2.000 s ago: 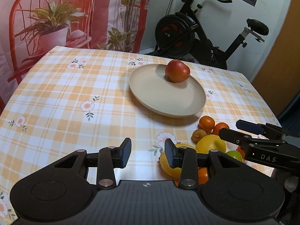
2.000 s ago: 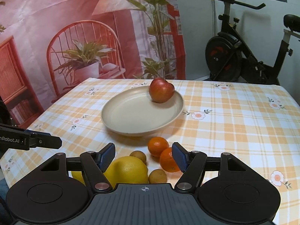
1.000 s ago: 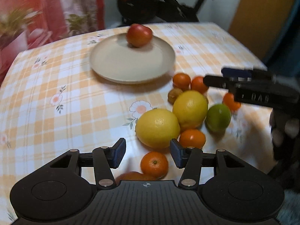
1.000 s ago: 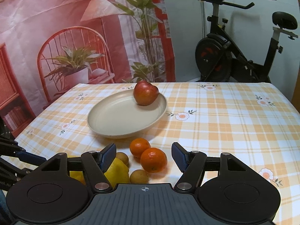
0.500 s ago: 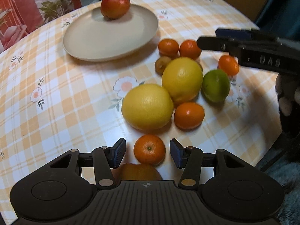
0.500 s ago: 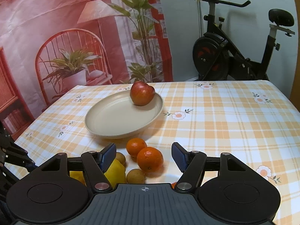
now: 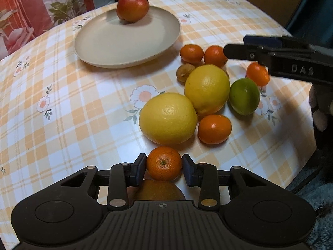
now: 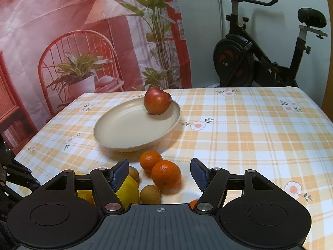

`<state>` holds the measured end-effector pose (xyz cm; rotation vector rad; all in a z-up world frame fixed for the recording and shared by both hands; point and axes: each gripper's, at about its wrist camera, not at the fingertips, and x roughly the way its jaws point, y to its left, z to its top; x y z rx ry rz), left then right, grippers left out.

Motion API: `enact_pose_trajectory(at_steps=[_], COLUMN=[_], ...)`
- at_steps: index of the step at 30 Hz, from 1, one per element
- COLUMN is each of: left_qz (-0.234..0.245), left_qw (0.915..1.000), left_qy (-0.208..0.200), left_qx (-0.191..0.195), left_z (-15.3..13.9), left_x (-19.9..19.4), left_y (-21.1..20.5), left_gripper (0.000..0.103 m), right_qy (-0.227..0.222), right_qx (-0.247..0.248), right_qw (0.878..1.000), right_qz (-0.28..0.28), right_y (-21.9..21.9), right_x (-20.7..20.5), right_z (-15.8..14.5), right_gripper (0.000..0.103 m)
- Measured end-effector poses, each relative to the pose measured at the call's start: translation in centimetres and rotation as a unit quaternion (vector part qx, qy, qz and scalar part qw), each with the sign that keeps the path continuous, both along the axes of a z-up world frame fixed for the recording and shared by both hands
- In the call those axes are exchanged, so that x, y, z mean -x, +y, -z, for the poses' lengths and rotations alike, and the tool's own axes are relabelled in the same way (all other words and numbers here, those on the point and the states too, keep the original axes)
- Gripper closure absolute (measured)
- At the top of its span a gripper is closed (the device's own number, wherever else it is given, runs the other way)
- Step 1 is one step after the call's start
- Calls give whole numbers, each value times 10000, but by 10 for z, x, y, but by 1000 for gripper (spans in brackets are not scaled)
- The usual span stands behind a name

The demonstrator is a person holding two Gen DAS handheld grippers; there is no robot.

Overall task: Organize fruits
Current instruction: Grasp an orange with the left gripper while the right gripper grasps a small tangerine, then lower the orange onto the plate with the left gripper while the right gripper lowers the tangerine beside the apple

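On the checked tablecloth (image 7: pixel 62 108): we are logging a glossy orange-and-white plaid sheet with printed daisies, lying smooth over the table.
Left gripper (image 7: pixel 164 165): we are seeing it pointing steeply down at the near edge of the fruit cluster; its jaws have just been closing, and the blue pads are now pressing on both sides of a small mandarin (image 7: pixel 164 163).
Small mandarin: round, dimpled orange peel, green stem scar facing the camera, sitting just in front of the big lemon (image 7: pixel 168 118).
Fruit under the left gripper: a darker orange fruit (image 7: pixel 160 190) is showing partly beneath the fingers; we cannot tell what kind.
Lemons: two large matte yellow ovals with pebbled skin, touching each other; the second lemon (image 7: pixel 207 88) is lying behind the first.
Lime (image 7: pixel 244 96): smooth, green, just beside the second lemon.
Plate (image 7: pixel 104 45): shallow, round, beige, matte, holding a shiny red apple (image 7: pixel 132 10) at its far rim.
Right gripper (image 8: pixel 159 174): we are seeing it tilted gently downward, jaws standing apart with nothing clamped; an orange mandarin (image 8: pixel 166 174) is lying on the cloth between and beyond the pads.
Brown fruits: a small, dull, round brown fruit (image 8: pixel 150 194) is resting beside that mandarin.
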<state>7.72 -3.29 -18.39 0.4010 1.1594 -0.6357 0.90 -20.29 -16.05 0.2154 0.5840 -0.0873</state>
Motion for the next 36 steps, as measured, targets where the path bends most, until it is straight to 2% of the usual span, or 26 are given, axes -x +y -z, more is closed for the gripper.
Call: enact_pose_trajectory(at_steps=[6,14,19,23,30,32,36], left_qz=[-266,-670,-726,-760,-869,-895,-948], left_qw=[9991,9949,9930,9916,9885,9878,9863], left_qy=[-180,-465,-588,-648,-774,-812,-883], left_qx=[278,598,727,818,963,981,1020], left_z=[-14,-28,-34,-37,-42,-43,-45], left_x=[2,3,0,-3,-12,-16,-25], left_y=[8,24,25,23,24,23,22], left_gripper=[64,64,64,64,64,64,64], right_qy=[53,166,241,333,632,653,621], right_qx=[-21,-101,-195,-352,-643,-745,-758], right_qw=[10000,9998,9995,9988,9959,9951,9952], right_qz=[58,38,-40,-51,23,32,74], right_y=[-5,-13,-13,-17,-24,-26,-28], right_x=[-2,-11,-17,-26,-37,-37,-36], right_z=[4,11,14,19,31,33,32], right_gripper=[41,47,48,55,61,66,67])
